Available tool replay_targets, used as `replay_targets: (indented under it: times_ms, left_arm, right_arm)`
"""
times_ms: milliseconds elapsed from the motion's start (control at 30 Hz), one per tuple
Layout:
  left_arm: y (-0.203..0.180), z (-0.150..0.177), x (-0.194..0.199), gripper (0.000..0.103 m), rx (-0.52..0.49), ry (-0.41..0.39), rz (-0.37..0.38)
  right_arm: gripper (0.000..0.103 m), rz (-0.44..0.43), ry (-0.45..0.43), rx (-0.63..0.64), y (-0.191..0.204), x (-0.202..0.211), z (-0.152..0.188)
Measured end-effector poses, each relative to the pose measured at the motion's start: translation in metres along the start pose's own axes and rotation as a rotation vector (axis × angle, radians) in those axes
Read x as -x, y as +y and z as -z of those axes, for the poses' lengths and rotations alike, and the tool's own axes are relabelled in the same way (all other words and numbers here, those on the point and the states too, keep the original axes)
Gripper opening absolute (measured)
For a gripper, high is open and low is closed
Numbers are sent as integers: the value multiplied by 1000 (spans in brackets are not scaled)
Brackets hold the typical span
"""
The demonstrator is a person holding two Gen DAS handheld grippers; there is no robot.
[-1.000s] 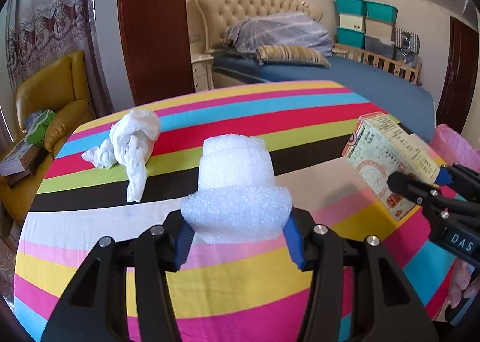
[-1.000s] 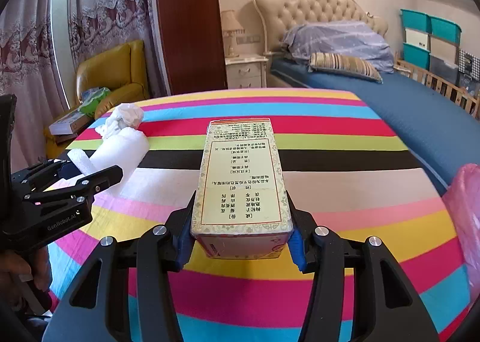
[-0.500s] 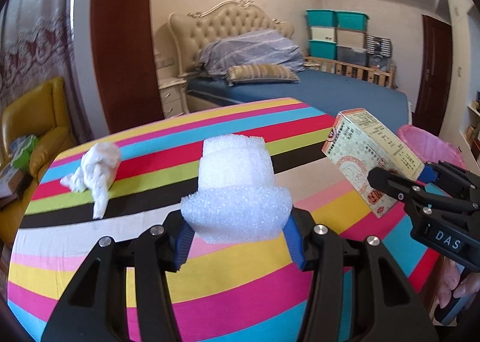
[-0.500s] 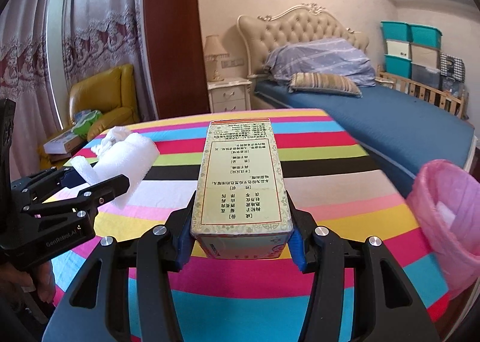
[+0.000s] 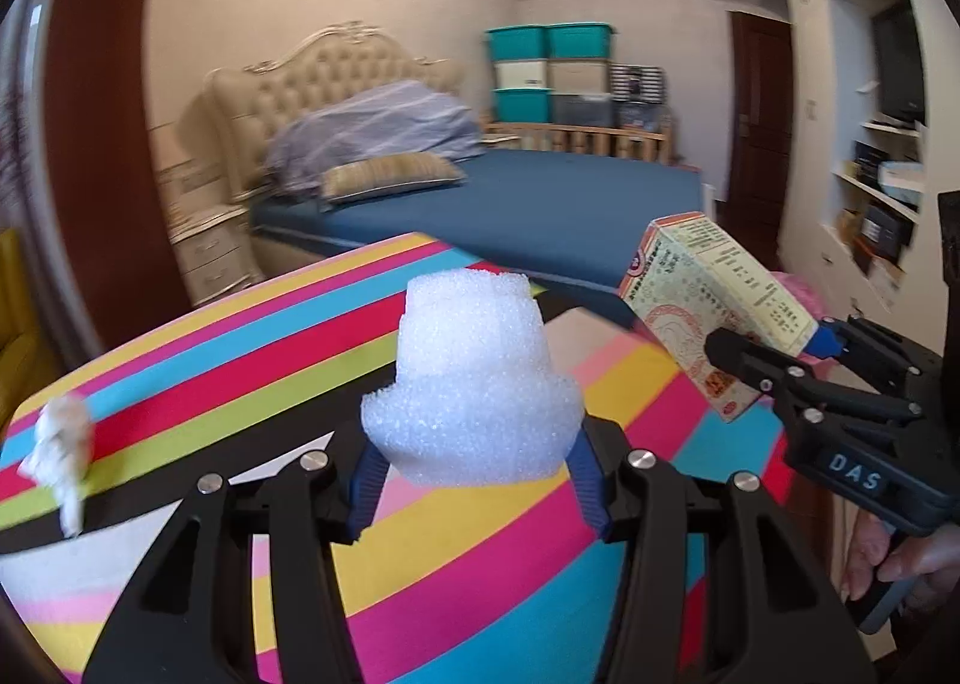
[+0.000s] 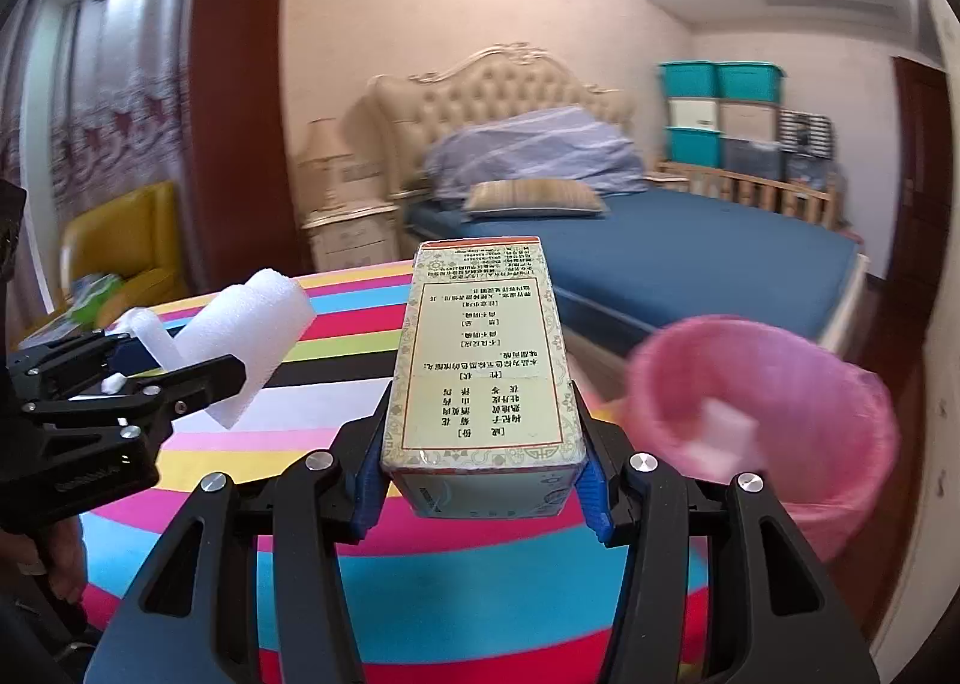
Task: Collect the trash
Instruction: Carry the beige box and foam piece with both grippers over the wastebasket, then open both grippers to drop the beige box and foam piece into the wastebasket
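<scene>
My left gripper [image 5: 477,471] is shut on a white foam piece [image 5: 474,378] and holds it above the striped tablecloth [image 5: 240,360]. My right gripper [image 6: 483,495] is shut on a printed cardboard box [image 6: 486,372], also held above the table. In the left wrist view the box [image 5: 714,306] and right gripper [image 5: 774,351] show at the right. In the right wrist view the foam [image 6: 240,342] and left gripper [image 6: 174,378] show at the left. A pink-lined bin [image 6: 762,414] stands off the table's right edge with a white scrap inside. A crumpled white tissue [image 5: 60,450] lies on the table at far left.
A blue bed [image 6: 690,246] with a tufted headboard stands behind the table. A yellow armchair [image 6: 120,240] is at the left, a nightstand [image 6: 348,240] beside the bed. Storage crates [image 5: 540,72] and wall shelves [image 5: 882,192] are at the right.
Both grippers have swung to the right with their loads. The pink bin has come closer into the right wrist view. The tissue has slid to the far left of the left wrist view.
</scene>
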State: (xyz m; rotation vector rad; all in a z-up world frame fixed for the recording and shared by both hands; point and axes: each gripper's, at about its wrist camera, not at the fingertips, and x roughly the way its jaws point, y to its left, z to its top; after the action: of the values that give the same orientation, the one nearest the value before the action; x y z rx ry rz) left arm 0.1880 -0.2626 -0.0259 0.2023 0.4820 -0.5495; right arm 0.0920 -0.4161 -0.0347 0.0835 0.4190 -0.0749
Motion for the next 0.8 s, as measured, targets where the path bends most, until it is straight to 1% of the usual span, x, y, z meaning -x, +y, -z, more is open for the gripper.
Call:
replay_targets:
  times_ms: [67, 167, 367, 500, 633, 800]
  left_arm:
    - [-21, -8, -8, 51, -31, -9, 43]
    - [-50, -18, -23, 51, -62, -2, 109]
    - [-98, -42, -60, 51, -60, 22, 230]
    - [-121, -60, -90, 51, -45, 43, 281]
    - [-152, -77, -117, 51, -29, 60, 331]
    - [-177, -94, -150, 51, -11, 65, 366]
  right_arm:
    - [49, 32, -3, -20, -18, 2, 2]
    - [49, 82, -3, -53, -47, 4, 5]
    - [49, 176, -6, -102, -106, 5, 10]
    - [49, 231, 7, -128, -145, -3, 12]
    - [49, 261, 21, -129, -173, -15, 12]
    - [49, 273, 19, -141, -199, -26, 13]
